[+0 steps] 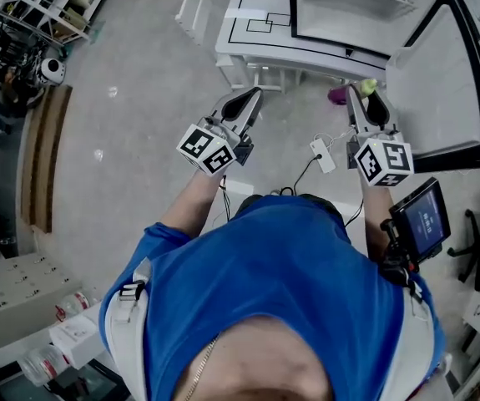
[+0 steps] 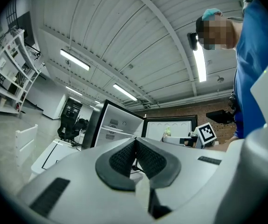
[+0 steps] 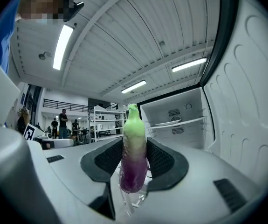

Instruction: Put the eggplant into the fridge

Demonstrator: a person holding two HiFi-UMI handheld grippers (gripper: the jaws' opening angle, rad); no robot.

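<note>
My right gripper (image 3: 134,157) is shut on the eggplant (image 3: 134,153), a purple body with a pale green top that stands upright between the pads. In the head view the eggplant (image 1: 350,91) sticks out past the right gripper (image 1: 366,100), just short of the fridge (image 1: 340,23). The fridge is white with a black-framed door (image 1: 444,90) swung wide open at the right. Its inside (image 3: 178,122) shows a white shelf and back wall. My left gripper (image 1: 252,97) is shut with nothing in it, pads (image 2: 124,160) pressed together, level with the right one.
A white cable with a small box (image 1: 321,154) lies on the grey floor below the fridge. Wooden boards (image 1: 43,157) lie at the left. Shelving racks (image 1: 31,7) stand at the far left, boxes and bottles (image 1: 64,332) at the lower left.
</note>
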